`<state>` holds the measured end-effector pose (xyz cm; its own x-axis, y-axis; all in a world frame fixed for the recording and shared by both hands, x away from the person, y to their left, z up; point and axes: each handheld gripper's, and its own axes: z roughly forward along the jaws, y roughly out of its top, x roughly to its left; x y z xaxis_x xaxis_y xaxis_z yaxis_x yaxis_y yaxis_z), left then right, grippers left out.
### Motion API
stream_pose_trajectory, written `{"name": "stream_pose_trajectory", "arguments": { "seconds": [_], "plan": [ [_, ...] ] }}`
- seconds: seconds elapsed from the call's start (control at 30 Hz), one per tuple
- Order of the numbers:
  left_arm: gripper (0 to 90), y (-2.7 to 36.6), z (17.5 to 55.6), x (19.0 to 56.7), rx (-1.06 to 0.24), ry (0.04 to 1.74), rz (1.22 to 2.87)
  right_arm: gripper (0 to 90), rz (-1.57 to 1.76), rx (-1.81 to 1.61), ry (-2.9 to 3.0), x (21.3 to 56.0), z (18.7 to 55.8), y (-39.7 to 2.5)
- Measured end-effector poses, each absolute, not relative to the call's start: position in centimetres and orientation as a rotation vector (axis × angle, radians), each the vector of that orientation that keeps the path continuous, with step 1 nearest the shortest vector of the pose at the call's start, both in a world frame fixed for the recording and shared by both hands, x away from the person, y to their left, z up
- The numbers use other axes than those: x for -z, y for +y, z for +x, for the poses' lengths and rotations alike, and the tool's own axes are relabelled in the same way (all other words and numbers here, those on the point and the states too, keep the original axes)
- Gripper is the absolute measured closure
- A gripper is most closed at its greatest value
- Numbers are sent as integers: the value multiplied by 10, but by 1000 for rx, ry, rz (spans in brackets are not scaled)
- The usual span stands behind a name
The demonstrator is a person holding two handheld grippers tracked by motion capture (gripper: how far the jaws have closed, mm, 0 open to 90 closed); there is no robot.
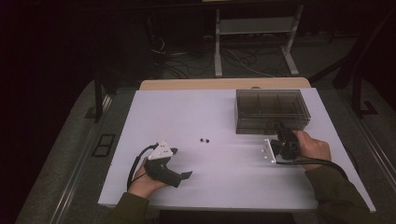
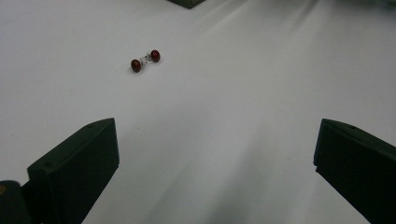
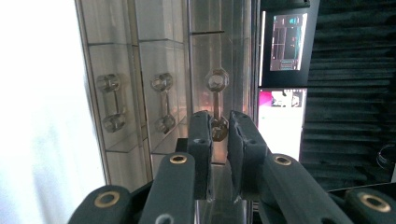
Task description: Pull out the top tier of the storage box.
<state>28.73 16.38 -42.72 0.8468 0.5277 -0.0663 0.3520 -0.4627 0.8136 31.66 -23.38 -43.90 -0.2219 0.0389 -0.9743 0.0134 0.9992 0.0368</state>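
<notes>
A small piece with two dark red beads (image 1: 204, 140) lies on the white table (image 1: 224, 177); in the left gripper view the red beads (image 2: 145, 60) are ahead and to the left of the jaws. My left gripper (image 1: 181, 162) rests low at the front left, wide open and empty (image 2: 217, 140). A smoky clear compartment box (image 1: 271, 109) stands at the back right. My right gripper (image 1: 281, 128) is against its front wall. In the right gripper view the jaws (image 3: 219, 126) are closed narrowly on one clear dumbbell-shaped handle (image 3: 217, 93) of the box (image 3: 116, 60).
Two more clear handles (image 3: 112, 102) (image 3: 163, 100) sit beside the gripped one. A wooden board edge (image 1: 224, 84) runs behind the table. Metal stand legs (image 1: 254, 42) and cables lie on the floor beyond. A lit screen (image 3: 285, 42) shows past the box.
</notes>
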Motion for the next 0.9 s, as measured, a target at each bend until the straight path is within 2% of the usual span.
{"name": "stream_pose_trajectory", "arguments": {
  "seconds": [0.9],
  "plan": [
    [0, 164, 287, 427, -243, 641, 2101, 775, 43, -40, 1811, 437, 298, -234]
  ]
}}
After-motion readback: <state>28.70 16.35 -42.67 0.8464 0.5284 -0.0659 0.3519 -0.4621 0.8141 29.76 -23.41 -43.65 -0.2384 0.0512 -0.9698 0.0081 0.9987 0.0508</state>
